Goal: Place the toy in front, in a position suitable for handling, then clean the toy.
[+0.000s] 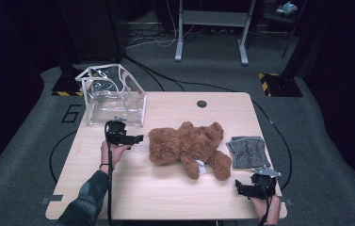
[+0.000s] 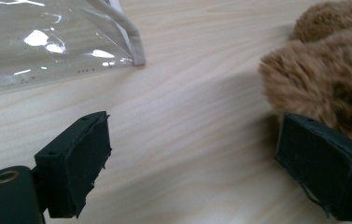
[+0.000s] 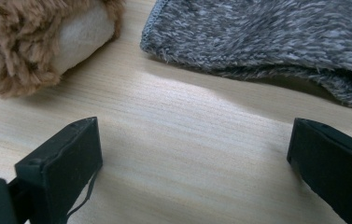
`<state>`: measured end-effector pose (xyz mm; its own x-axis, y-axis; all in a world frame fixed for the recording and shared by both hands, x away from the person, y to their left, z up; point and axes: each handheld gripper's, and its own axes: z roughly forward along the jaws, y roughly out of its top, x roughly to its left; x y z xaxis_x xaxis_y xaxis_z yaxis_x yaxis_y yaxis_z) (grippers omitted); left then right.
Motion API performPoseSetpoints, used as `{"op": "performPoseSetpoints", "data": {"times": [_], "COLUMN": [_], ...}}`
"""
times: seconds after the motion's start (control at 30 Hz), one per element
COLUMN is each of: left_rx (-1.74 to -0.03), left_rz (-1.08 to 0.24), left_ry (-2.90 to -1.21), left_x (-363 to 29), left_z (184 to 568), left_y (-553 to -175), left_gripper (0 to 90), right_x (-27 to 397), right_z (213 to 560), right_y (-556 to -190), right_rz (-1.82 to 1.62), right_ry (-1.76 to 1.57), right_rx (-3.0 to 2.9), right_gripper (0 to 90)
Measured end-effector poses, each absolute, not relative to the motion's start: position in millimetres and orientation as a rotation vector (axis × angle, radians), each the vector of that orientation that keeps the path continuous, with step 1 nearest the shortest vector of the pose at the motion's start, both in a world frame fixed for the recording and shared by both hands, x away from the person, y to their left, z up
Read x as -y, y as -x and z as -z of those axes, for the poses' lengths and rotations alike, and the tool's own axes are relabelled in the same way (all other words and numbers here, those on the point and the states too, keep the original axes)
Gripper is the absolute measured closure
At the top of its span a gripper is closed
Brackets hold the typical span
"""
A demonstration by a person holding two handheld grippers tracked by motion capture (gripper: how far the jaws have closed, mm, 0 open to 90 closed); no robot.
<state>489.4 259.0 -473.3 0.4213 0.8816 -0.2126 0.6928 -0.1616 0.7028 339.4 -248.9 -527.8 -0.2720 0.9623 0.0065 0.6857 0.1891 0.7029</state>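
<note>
The brown teddy bear (image 1: 189, 148) lies on its side in the middle of the surface (image 1: 165, 197), not yet lifted or packed. The clear plastic bag (image 1: 114, 96) stands upright and open-topped at the far left corner, holding nothing that can be made out, so judging from how things lie the packing is all still to do. A folded grey fleece cloth (image 1: 249, 151) lies just beside the bear's legs on the right, also untouched.

The left gripper (image 1: 140, 139) sits between bag and bear, jaws spread wide with bare wood between them. In the left gripper view, the bear's fur (image 2: 323, 70) sits right at the far jaw, seemingly brushing it but not pinched. The bag's corner (image 2: 134, 58) lies ahead, apart from the near jaw.

The right gripper (image 1: 238, 188) rests near the front edge, jaws likewise apart over bare wood, with the bear's pale foot pad (image 3: 82, 35) and the cloth (image 3: 276, 32) ahead of them, out of reach.
</note>
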Motion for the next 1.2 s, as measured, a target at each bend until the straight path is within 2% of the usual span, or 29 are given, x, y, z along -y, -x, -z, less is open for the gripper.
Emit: {"op": "performPoseSetpoints", "data": {"times": [0.5,1.2], "left_rx": [-1.237,-1.094], "left_rz": [-0.287,-0.252], "left_ry": [-1.964,-1.976], "left_x": [-250.6,-226.1], "left_z": [470.3,464.0], "left_y": [-440.3,-410.8], "left_gripper": [6.9,7.5], "right_x": [255.7,255.0], "right_z": [498.7,479.6], "right_y": [-346.7,-386.8], "right_rz": [-0.868,-0.837], "right_ry": [-1.555,-1.552], "right_rx": [-2.011,-2.036], "right_gripper": [4.0,4.9]}}
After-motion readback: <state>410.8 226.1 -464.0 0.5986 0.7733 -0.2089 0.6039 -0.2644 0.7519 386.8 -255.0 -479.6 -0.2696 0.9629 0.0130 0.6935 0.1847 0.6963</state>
